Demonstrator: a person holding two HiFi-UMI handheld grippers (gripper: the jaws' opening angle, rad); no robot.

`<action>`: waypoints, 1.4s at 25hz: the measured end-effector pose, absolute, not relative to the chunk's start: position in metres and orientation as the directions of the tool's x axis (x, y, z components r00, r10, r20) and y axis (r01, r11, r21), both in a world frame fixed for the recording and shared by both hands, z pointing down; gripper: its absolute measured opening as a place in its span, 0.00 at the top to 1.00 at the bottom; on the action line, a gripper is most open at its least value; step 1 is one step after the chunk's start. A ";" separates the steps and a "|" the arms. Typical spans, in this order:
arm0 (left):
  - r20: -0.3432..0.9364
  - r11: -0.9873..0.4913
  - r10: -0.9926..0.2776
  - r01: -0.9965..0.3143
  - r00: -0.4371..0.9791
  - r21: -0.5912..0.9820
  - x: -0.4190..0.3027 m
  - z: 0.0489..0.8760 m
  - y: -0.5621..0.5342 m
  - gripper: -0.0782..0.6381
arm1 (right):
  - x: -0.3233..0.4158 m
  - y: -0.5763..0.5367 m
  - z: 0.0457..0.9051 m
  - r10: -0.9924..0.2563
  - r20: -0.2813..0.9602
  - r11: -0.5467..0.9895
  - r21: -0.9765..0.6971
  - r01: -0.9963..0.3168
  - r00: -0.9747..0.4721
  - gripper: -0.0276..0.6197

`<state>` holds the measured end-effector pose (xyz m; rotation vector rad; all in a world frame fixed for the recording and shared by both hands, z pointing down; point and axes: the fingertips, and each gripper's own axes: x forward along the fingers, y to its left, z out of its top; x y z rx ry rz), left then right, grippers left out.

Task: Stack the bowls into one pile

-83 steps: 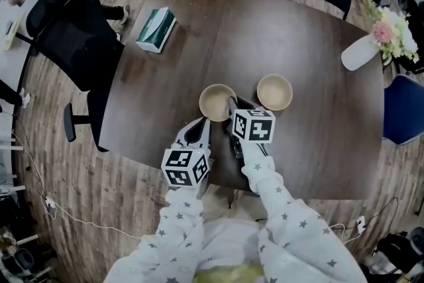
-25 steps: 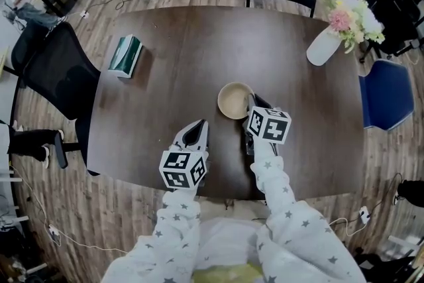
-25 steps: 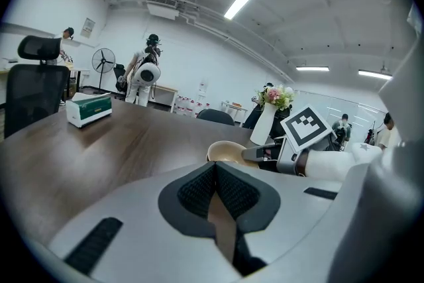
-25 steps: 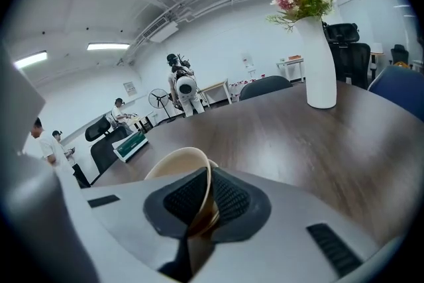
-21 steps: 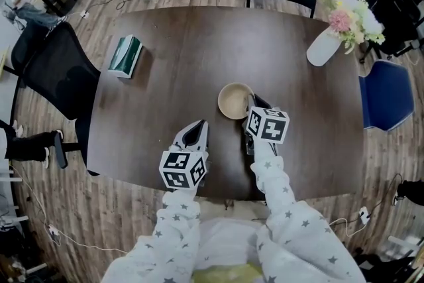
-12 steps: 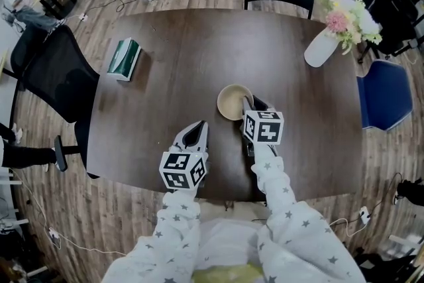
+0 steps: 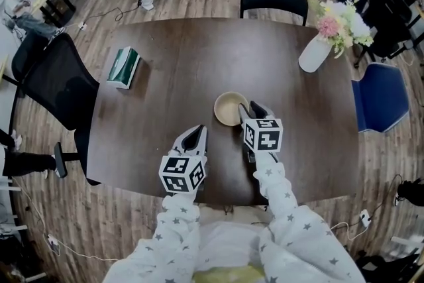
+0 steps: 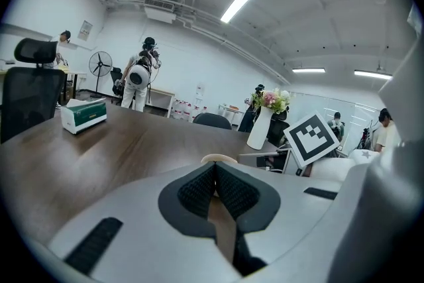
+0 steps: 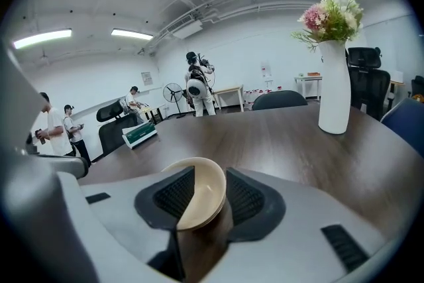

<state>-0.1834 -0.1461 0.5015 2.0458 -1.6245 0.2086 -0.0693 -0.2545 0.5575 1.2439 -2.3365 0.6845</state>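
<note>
Bowls (image 7: 228,107), plain beige pile on dark table (image 7: 172,63); green box (image 7: 124,67) print illegible

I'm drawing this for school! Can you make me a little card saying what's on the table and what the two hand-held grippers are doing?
table: dark wood, rounded
bowls: one beige pile near the middle; count unclear
right hand-held gripper: jaws have just been opening, either side of the pile's rim, not pressing
left hand-held gripper: shut, empty, apart from the pile
also on table: green box, far left; white vase of flowers, far right
</note>
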 end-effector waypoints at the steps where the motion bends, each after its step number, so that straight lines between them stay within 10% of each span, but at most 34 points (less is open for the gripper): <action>1: 0.421 -0.151 -0.866 -0.944 0.270 0.295 -0.183 0.500 -0.147 0.85 | -0.068 -0.253 0.556 -0.644 0.553 0.490 -0.233 -0.840 -0.529 0.72; 8: 0.380 -0.175 -0.883 -0.945 0.274 0.275 -0.181 0.478 -0.147 0.85 | -0.057 -0.241 0.532 -0.632 0.493 0.573 -0.223 -0.789 -0.598 0.90; 35: 0.155 -0.192 -0.966 -0.976 0.206 0.104 -0.199 0.374 -0.133 0.85 | -0.026 -0.204 0.379 -0.634 0.025 0.745 -0.248 -0.619 -0.773 0.92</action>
